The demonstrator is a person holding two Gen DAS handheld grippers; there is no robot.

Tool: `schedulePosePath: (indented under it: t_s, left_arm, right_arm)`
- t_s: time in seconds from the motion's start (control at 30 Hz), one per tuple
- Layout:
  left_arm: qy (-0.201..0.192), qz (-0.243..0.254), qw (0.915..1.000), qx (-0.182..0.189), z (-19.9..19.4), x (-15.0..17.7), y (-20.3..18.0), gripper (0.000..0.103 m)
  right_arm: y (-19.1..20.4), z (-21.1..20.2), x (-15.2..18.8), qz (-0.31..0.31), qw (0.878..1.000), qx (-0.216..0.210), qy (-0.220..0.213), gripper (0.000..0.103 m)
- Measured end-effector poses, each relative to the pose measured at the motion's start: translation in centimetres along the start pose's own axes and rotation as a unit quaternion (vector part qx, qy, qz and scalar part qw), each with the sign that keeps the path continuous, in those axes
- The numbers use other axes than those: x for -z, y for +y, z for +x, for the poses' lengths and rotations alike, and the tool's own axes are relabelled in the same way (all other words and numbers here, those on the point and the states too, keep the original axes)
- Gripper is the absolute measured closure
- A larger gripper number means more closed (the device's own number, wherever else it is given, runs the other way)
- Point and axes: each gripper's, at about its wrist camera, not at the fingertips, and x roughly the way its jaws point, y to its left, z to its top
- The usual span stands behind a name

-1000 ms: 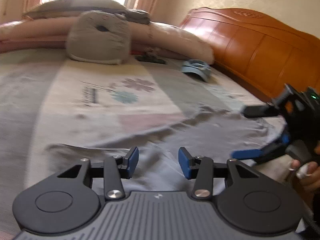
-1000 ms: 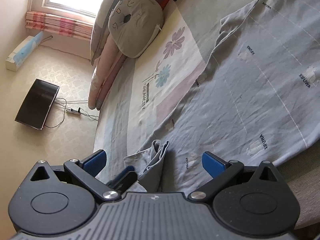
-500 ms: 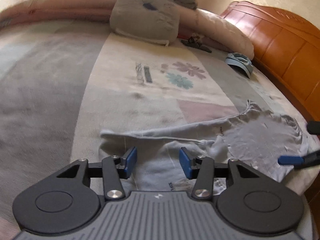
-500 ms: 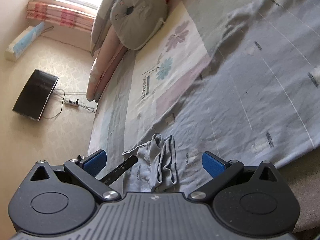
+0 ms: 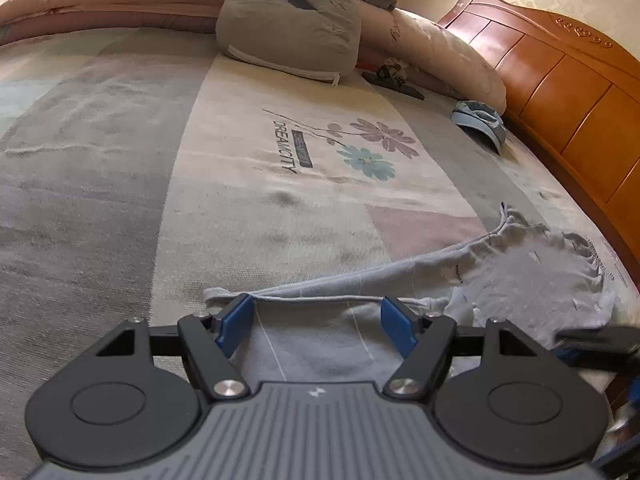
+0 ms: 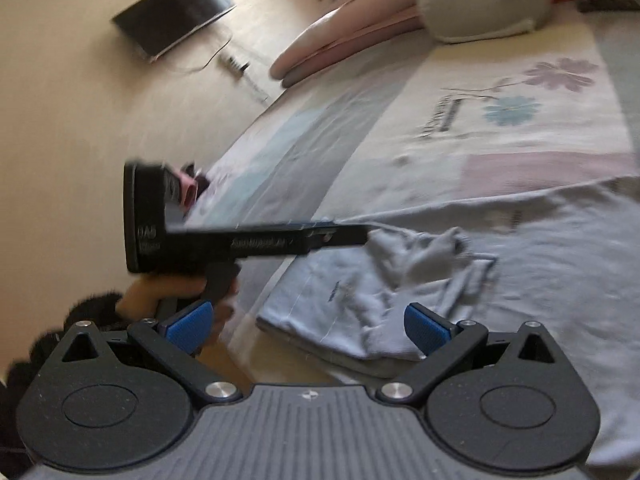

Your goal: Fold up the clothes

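Note:
A light blue-grey garment [image 5: 520,280] lies on the bed near its front edge, with one part folded over into a doubled layer [image 6: 352,300] and a bunched fold on top. My left gripper [image 5: 317,326] is open wide just over the garment's folded hem, cloth lying under and between its blue pads [image 5: 236,324]. In the right wrist view the left gripper [image 6: 348,236] shows side-on, its tip at the bunched fold, a hand [image 6: 176,292] holding it. My right gripper [image 6: 307,326] is open above the garment's near corner, nothing gripped.
The bed sheet [image 5: 280,200] carries a flower print. A grey cushion [image 5: 288,24] and pink bedding [image 5: 100,8] lie at the back, a blue item [image 5: 480,120] near the wooden headboard [image 5: 560,80]. On the floor are a black panel [image 6: 172,16] and a power strip [image 6: 236,66].
The left gripper's jaws have opened wider and it has dropped to the garment's folded hem. The right view has swung left, bringing the left gripper and the hand into sight.

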Motion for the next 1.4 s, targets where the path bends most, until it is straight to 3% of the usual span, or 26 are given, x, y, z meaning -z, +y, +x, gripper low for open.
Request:
schedulePosePath:
  t_s: [0.13, 0.2, 0.33, 0.4, 0.6, 0.77, 0.83, 0.9, 1.0, 1.1, 1.2, 1.3, 1.4]
  left_arm:
    - [-0.020, 0.021, 0.9993, -0.023, -2.5, -0.6, -0.8, 0.031]
    - [-0.024, 0.016, 0.9995, -0.009, -3.9, -0.3, -0.9, 0.025]
    - [0.009, -0.026, 0.9976, 0.064, -4.9, 2.2, -0.6, 0.022]
    - [0.036, -0.040, 0.9966, 0.062, -4.4, 3.7, -0.4, 0.021]
    - [0.037, -0.026, 0.9989, 0.010, -5.4, 4.2, -1.4, 0.021]
    - [0.022, 0.047, 0.9984, -0.020, -5.9, 4.2, -4.0, 0.016]
    - [0.048, 0.046, 0.9973, -0.031, -4.6, 4.7, -4.1, 0.016]
    - [0.069, 0.038, 0.9960, -0.041, -3.6, 5.4, -4.1, 0.016]
    - [0.061, 0.066, 0.9949, -0.047, -4.1, 5.5, -5.4, 0.016]
    - [0.041, 0.091, 0.9945, -0.032, -4.6, 4.6, -7.1, 0.015]
    - [0.021, 0.121, 0.9920, -0.028, -4.1, 3.6, -9.2, 0.012]
    - [0.014, 0.138, 0.9897, -0.035, -2.5, 3.4, -11.0, 0.012]
    - [0.030, 0.150, 0.9873, -0.045, -0.8, 4.3, -12.1, 0.012]
  right_arm:
    - [-0.6, 0.3, 0.5, 0.006, 1.000, -0.008, -0.003, 0.000]
    - [-0.9, 0.4, 0.7, 0.009, 1.000, -0.012, -0.004, 0.000]
    - [-1.5, 0.7, 1.2, 0.016, 1.000, -0.020, -0.007, 0.000]
    - [-1.9, 0.9, 1.4, 0.019, 1.000, -0.024, -0.008, 0.000]
    - [-2.0, 0.6, 1.1, 0.027, 0.999, -0.017, 0.002, 0.000]
    - [-1.1, -3.5, 0.6, -0.024, 0.997, 0.064, -0.032, 0.000]
    - [-1.2, -5.6, 0.6, -0.049, 0.990, 0.118, -0.053, 0.000]
    - [-1.5, -7.8, 0.9, -0.078, 0.977, 0.186, -0.065, 0.000]
    - [-2.5, -10.4, 1.9, -0.117, 0.948, 0.289, -0.061, 0.000]
    - [-4.5, -12.4, 3.1, -0.125, 0.924, 0.358, -0.048, 0.000]
    - [-7.4, -13.1, 4.4, -0.084, 0.920, 0.382, -0.037, 0.000]
    - [-9.3, -13.1, 5.8, -0.044, 0.928, 0.367, -0.044, 0.000]
    - [-9.4, -12.6, 6.6, -0.049, 0.926, 0.371, -0.052, 0.000]
